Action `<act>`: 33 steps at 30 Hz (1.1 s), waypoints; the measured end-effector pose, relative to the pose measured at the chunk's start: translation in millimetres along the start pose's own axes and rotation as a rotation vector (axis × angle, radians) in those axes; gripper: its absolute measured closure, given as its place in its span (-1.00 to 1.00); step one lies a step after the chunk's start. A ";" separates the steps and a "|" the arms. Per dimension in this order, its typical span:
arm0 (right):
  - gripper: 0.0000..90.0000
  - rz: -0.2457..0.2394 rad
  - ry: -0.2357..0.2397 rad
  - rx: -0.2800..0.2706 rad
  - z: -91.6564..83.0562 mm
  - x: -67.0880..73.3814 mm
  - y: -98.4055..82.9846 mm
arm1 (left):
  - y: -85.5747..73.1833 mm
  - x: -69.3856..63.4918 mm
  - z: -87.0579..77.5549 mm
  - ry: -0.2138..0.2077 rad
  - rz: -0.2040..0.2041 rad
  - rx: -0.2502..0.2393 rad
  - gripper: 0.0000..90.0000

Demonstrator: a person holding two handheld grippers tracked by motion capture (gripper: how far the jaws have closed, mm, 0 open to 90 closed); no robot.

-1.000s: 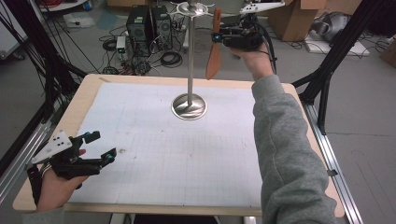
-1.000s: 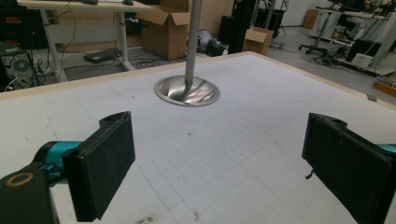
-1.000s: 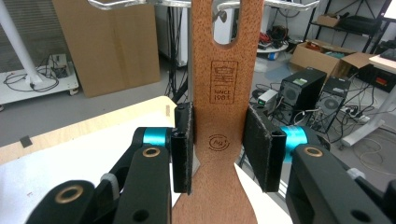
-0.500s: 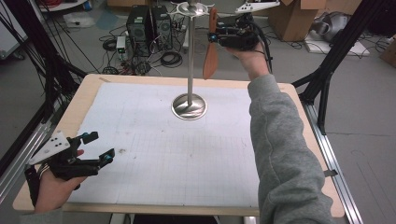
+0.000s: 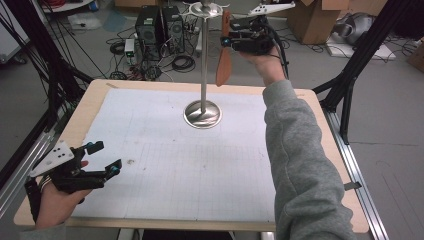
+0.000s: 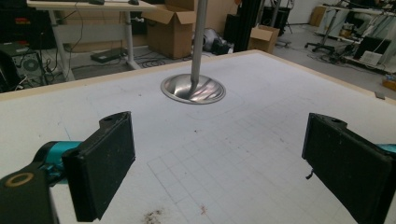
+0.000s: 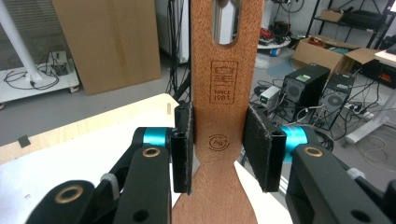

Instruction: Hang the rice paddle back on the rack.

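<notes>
Right gripper (image 5: 231, 40) has carried the wooden spatula (image 5: 224, 60) closer to the stand's top hook (image 5: 206, 8), jaws pinching its handle. Slot not yet hooked; hanging and release remain. Left gripper (image 5: 106, 159) idle on the table (image 5: 95, 100), jaws spread, empty.

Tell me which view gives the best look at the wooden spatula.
The right gripper view: the wooden spatula is close, with its slot and stamped marks readable, clamped between the right tool. The high view shows it far off, hanging from that tool beside the metal stand. The left gripper view shows the stand's base.
</notes>
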State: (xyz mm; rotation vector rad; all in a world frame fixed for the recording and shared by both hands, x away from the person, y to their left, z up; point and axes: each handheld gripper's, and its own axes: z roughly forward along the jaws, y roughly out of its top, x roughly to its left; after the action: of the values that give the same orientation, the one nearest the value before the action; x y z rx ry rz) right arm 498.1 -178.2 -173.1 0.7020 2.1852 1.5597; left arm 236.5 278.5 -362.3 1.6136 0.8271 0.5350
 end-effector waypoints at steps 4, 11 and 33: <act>0.44 0.004 -0.006 0.000 0.3 -0.2 -0.4 | 0.4 -0.4 -0.7 0.003 0.001 -0.005 -0.78; 0.44 0.008 -0.004 -0.005 0.9 -0.6 -1.6 | -0.1 -0.3 -0.7 0.001 -0.001 -0.002 -0.78; -0.25 0.020 -0.029 -0.011 -4.8 4.3 -17.9 | 7.4 -0.8 12.6 -0.024 -0.004 -0.026 -0.78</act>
State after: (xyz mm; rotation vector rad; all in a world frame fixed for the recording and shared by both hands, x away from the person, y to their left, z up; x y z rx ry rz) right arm 488.7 -184.1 -188.5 0.7412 2.1539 1.5603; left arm 246.9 269.2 -357.6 1.5914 0.8026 0.5209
